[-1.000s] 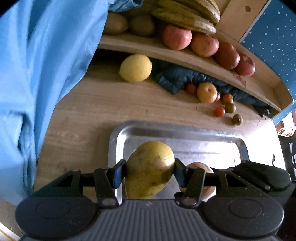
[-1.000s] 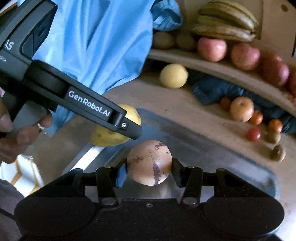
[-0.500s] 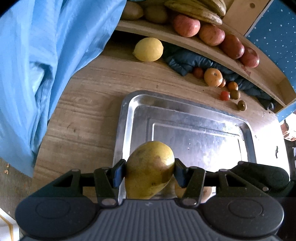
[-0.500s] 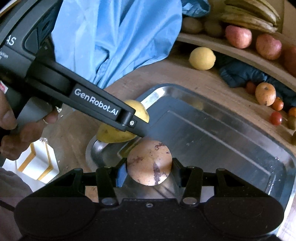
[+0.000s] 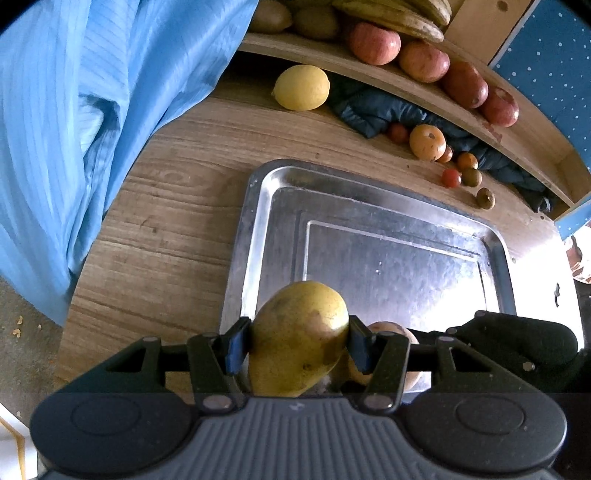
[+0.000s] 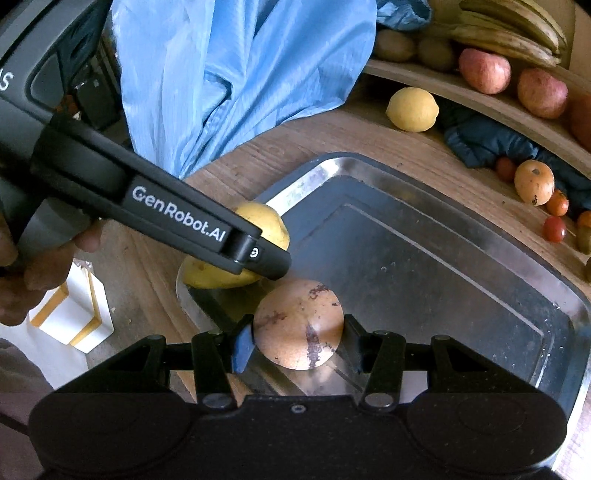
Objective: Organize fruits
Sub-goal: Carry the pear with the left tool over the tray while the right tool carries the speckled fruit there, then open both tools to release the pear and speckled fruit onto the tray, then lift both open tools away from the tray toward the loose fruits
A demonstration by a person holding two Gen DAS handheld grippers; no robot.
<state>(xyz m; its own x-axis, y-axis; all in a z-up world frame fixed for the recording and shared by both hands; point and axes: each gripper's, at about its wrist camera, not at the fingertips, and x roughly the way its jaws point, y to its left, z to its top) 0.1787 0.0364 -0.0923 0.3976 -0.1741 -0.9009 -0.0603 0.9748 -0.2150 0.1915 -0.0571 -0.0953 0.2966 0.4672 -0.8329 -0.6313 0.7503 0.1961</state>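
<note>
Steel shines under both our fruits: the empty metal tray (image 5: 369, 206) lies on the wooden tabletop (image 5: 166, 221), and we hold our load over its near left corner. Our left gripper (image 5: 297, 345) has its jaws clamped on a yellow-green mango (image 5: 299, 332), pads pressed to either flank. Our right gripper (image 6: 299, 345) has its jaws shut on a round tan fruit with dark blotches (image 6: 299, 325), just right of the mango and close beside it.

We judge the step in hand to be setting both down in the tray. To do it well, we should lower each fruit until it rests on the flat floor of the tray, not on the sloped rim, and keep the two grippers apart so they do not knock together. The mango is long and heavy at one end, so we would lay it on its side before easing the jaws. The round fruit may roll, so we would release it gently and only once it is still.

Farther off, a lemon (image 5: 302, 87), an orange (image 5: 427, 142) and small tomatoes (image 5: 451, 178) wait on the tabletop, with apples (image 5: 375, 43) and bananas (image 5: 391, 16) on the shelf (image 5: 332, 59) behind.
</note>
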